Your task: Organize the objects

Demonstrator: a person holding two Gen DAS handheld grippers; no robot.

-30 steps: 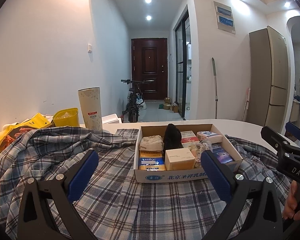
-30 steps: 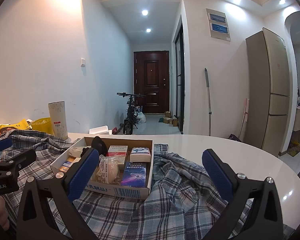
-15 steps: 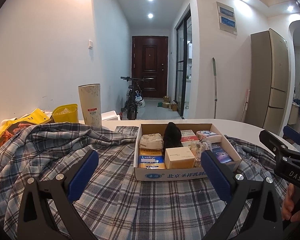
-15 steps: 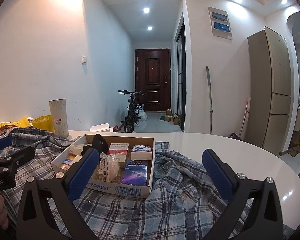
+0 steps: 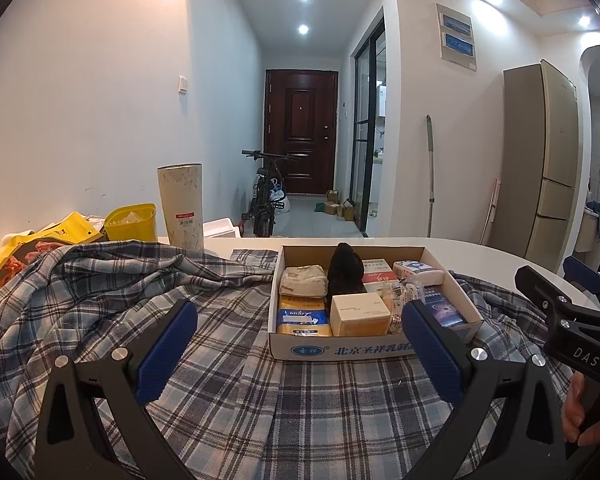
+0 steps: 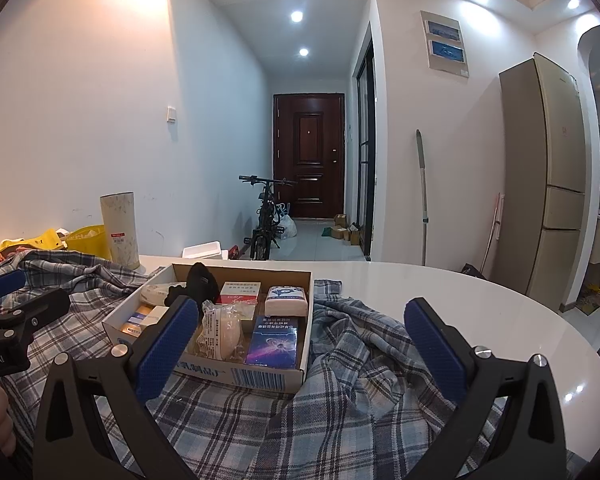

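Nearest, left gripper [image 5: 300, 344]: jaws spread wide, holding nothing, above the plaid shirt [image 5: 204, 384].
Right gripper [image 6: 300, 340]: jaws equally wide, empty, over the shirt's rumpled right part.
Shirt: spread across the white counter [image 6: 480, 304], covering its near edge.
Cardboard box [image 5: 340, 350]: open, resting on the shirt, packed with small packets, cartons and a black item [image 5: 344, 270].
Far left corner: pale cylinder [image 5: 181, 204] upright, yellow tub [image 5: 132, 224] beside it.

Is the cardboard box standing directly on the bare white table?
No, the cardboard box rests on the plaid shirt, which is spread over the white table beneath it.
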